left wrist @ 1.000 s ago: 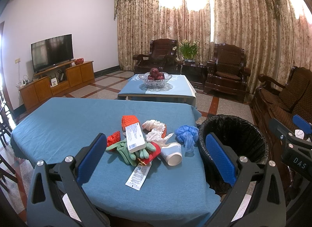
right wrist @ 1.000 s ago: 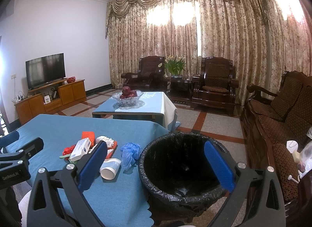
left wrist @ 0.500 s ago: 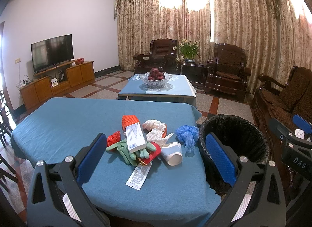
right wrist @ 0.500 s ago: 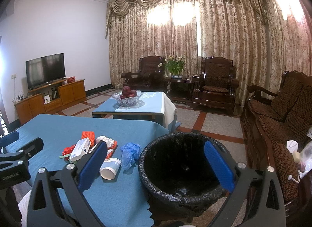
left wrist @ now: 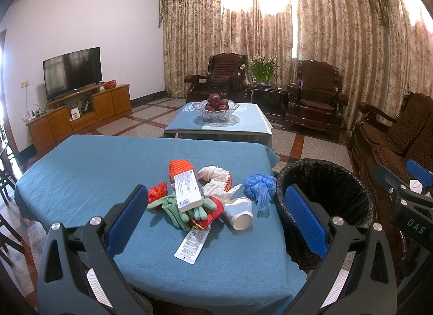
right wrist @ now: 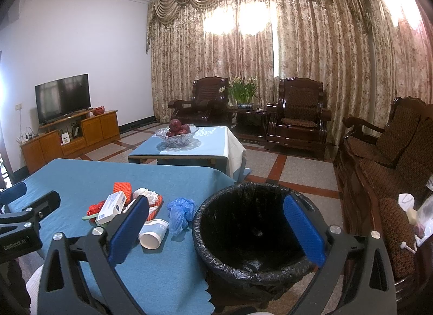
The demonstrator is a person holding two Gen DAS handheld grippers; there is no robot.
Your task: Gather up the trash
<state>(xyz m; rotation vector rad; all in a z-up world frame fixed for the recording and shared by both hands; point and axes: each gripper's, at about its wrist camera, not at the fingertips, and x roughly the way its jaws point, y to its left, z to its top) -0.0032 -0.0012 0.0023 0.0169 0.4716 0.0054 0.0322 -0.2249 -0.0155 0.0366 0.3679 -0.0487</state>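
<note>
A heap of trash lies on the blue-clothed table [left wrist: 89, 174]: a white box [left wrist: 187, 190] on green gloves [left wrist: 173, 208], an orange mesh piece [left wrist: 180, 169], crumpled white tissue [left wrist: 215, 177], a paper cup [left wrist: 239, 212] on its side, a blue plastic wad [left wrist: 259, 187] and a flat white wrapper [left wrist: 192, 244]. The black-lined bin [right wrist: 251, 231] stands at the table's right edge. My left gripper [left wrist: 216, 217] hangs open above the near side of the heap, holding nothing. My right gripper [right wrist: 216, 231] is open over the bin's near rim, empty.
Beyond the table stands a low table [left wrist: 243, 122] with a glass fruit bowl [left wrist: 216, 108]. Dark wooden armchairs [left wrist: 314, 98] and a sofa [right wrist: 384, 163] line the back and right. A TV [left wrist: 71, 71] sits on a wooden cabinet at the left. A white bag [right wrist: 422, 215] rests on the sofa.
</note>
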